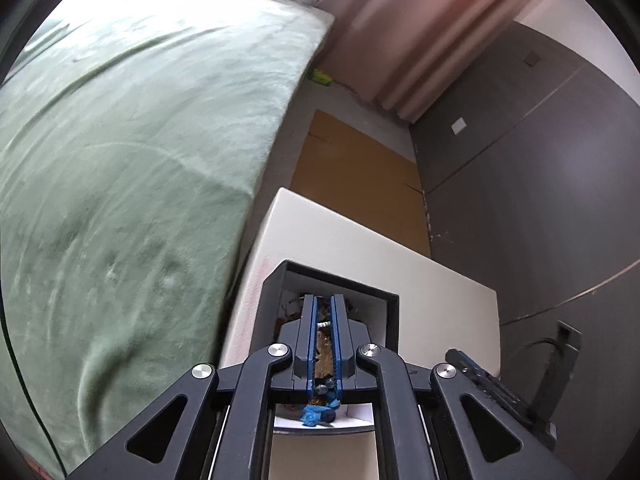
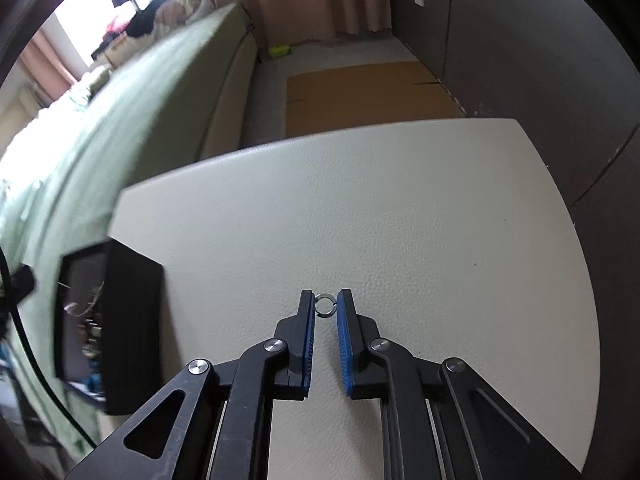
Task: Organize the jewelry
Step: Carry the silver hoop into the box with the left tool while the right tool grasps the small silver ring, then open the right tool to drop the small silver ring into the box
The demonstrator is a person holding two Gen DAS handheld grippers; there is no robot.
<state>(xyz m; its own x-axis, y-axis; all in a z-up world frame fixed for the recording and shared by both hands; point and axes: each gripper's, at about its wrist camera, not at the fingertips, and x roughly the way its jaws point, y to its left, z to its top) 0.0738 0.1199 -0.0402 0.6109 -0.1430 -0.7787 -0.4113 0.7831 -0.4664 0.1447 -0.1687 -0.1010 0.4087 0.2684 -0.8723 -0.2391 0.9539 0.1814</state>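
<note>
right hand-held gripper (image 2: 325, 304) pinching small silver ring (image 2: 325, 305) at tips, lower centre, lifting it off white surface (image 2: 400, 200) | left hand-held gripper (image 1: 324, 312) pressed together, reaching into black jewelry box (image 1: 340, 280), lower centre | ring likely heading boxward

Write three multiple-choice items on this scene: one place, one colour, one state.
1. The silver ring lies: A on a plate; B on the white table, between the right gripper's fingertips; C in a drawer.
2. The gripper pads are: A red; B yellow; C blue.
3. The black box is: A open; B lidded; C upside down.

Key: B, the ring sits on the table between the tips; C, the ribbed pad faces are blue; A, the box's inside and contents are visible.
</note>
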